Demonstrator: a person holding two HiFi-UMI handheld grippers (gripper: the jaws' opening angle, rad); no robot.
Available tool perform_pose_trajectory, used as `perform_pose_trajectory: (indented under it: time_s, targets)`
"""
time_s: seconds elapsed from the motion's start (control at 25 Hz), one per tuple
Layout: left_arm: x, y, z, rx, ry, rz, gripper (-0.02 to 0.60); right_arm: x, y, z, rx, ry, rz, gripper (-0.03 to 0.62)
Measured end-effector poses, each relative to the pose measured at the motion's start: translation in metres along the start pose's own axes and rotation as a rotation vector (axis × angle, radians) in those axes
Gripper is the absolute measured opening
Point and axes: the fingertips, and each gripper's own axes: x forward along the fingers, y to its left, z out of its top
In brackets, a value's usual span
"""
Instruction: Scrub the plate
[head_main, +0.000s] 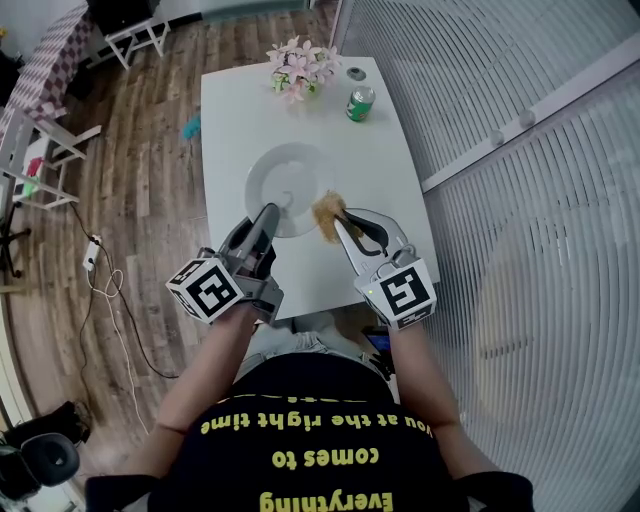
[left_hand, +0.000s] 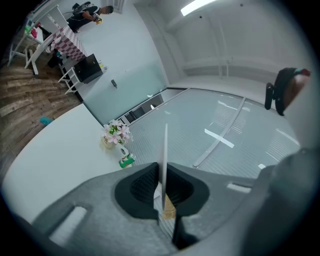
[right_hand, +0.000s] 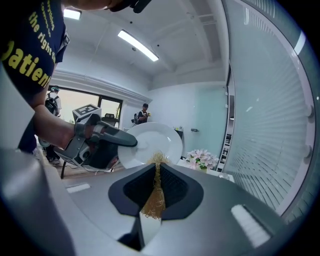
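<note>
Both claws loaded
Left claw (head_main: 266, 216) clenched on plate (head_main: 290, 178) rim, its face toward right claw (head_main: 340, 224), which grasps a golden scrubber (head_main: 326, 209).

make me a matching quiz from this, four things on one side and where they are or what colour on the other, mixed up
Things:
1 plate
2 scrubber
3 can
4 flowers

Place, colour or state:
a pink, at the far end of the table
b gripped in the right tongs
c green, on the table near the flowers
d held by its rim in the left tongs

Pairs: 1-d, 2-b, 3-c, 4-a
</note>
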Motion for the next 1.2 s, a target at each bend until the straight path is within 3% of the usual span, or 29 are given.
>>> perform_pose_trajectory:
  time_s: [0.68,1.2]
  targets:
    - [-0.004,-0.002,0.006,-0.007,-0.021,-0.007,0.017,0.009,0.084,0.012,-0.122,-0.003,0.234,0.029]
    - [-0.008,-0.004,0.006,-0.004,-0.024,-0.015,0.017,0.000,0.043,-0.001,-0.101,-0.002,0.094,0.029]
